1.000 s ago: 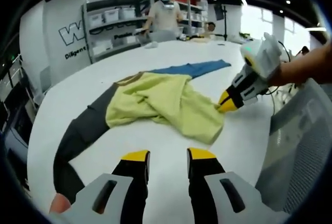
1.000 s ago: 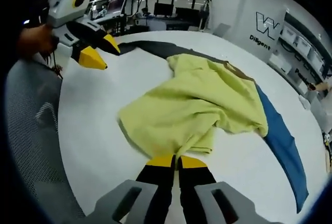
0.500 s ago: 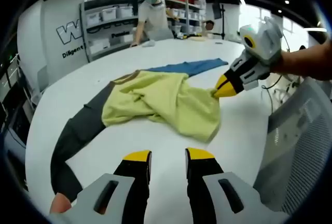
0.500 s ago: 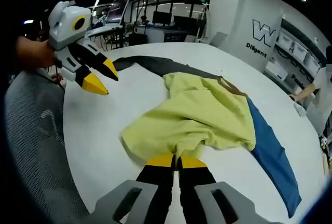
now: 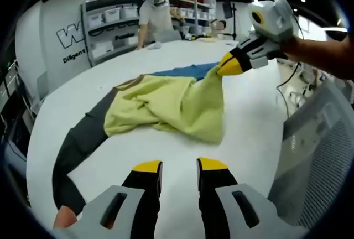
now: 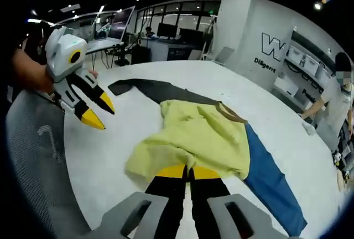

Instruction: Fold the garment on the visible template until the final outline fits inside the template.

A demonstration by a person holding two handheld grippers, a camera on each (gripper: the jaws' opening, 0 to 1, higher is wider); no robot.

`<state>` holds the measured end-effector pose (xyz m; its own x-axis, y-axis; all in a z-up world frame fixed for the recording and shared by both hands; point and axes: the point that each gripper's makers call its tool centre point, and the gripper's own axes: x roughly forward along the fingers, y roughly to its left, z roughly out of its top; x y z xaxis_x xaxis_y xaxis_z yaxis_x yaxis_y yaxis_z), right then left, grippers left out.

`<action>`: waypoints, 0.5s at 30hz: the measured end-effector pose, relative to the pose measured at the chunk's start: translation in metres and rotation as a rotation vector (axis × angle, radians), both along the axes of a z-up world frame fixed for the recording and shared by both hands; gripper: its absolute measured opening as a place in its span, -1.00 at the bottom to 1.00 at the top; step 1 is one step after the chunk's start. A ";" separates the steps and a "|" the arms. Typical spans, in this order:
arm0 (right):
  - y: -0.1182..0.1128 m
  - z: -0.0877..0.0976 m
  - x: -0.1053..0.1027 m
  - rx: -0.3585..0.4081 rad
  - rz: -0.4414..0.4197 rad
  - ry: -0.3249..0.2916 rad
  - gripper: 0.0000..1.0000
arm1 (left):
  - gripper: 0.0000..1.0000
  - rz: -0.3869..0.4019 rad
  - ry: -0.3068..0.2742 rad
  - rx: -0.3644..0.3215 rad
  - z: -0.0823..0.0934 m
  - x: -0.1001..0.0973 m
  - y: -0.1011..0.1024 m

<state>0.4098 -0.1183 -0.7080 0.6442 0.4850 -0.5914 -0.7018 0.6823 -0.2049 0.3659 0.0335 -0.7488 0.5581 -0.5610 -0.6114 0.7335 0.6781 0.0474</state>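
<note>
A crumpled garment lies on the white table [image 5: 166, 59]: yellow-green body [image 5: 166, 106], dark grey sleeve [image 5: 77, 145] to one side, blue sleeve [image 5: 193, 73] to the other. My right gripper [image 5: 225, 66] is shut on the yellow hem and holds it lifted above the table; in the right gripper view its closed jaws [image 6: 187, 171] pinch the yellow cloth [image 6: 193, 136], with the blue sleeve [image 6: 271, 178] at right. My left gripper [image 5: 172, 168] stands open over bare table, short of the garment; it also appears as the left gripper [image 6: 97, 112] at left, open and empty.
A grey mesh chair [image 5: 321, 156] stands against the table's near edge. A person [image 5: 152, 12] leans at the far edge by white shelving with bins [image 5: 110, 17]. Desks with monitors [image 6: 166, 29] fill the room behind.
My right gripper has risen and carried the yellow hem up and toward the garment's middle, lifting that edge off the table. The left gripper stays open and about where it was.
</note>
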 end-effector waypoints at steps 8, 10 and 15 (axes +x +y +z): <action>0.005 0.019 0.018 0.003 0.003 -0.040 -1.00 | -0.55 -0.111 -0.025 0.003 0.006 -0.014 -0.029; 0.007 0.022 0.020 0.005 0.008 -0.047 -1.00 | -0.55 -0.155 -0.036 -0.003 0.009 -0.019 -0.041; 0.012 0.026 0.023 0.004 0.020 -0.056 -1.00 | -0.55 -0.241 -0.052 -0.005 0.014 -0.028 -0.071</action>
